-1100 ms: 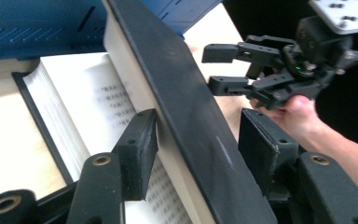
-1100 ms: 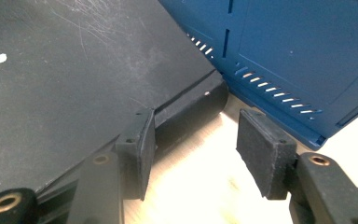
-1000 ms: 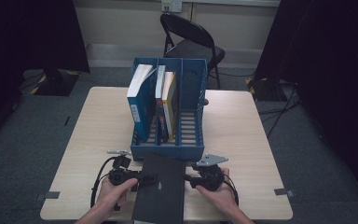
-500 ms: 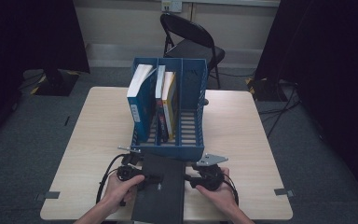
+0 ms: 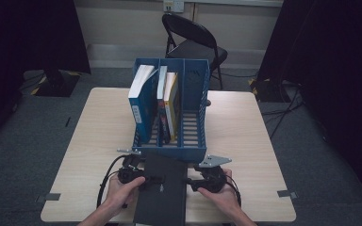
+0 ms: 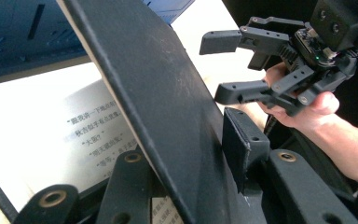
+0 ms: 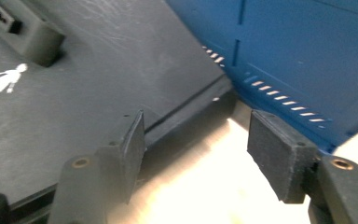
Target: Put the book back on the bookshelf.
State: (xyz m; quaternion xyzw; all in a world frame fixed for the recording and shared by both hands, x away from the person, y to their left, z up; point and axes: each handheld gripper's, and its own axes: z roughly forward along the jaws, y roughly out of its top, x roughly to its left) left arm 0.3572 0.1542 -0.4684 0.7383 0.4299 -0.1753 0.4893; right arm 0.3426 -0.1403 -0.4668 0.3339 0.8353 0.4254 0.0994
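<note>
A light wooden table (image 5: 245,136) stands on grey carpet (image 5: 23,155), with a black folding chair (image 5: 193,40) behind it against a pale wall (image 5: 122,23) flanked by dark curtains (image 5: 28,33) on both sides.

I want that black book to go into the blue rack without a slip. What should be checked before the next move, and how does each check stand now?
1. Left gripper on the black hardcover book, cover between its jaws, which have just been closing: ok.
2. Firm clamp: cannot tell.
3. Right gripper holding the book: not ok; its jaws have just been opening, with bare table between them.
4. Rightmost slot of the blue plastic file rack free: ok.
5. Book clear of the rack's front wall: not ok; it lies right against it.
</note>
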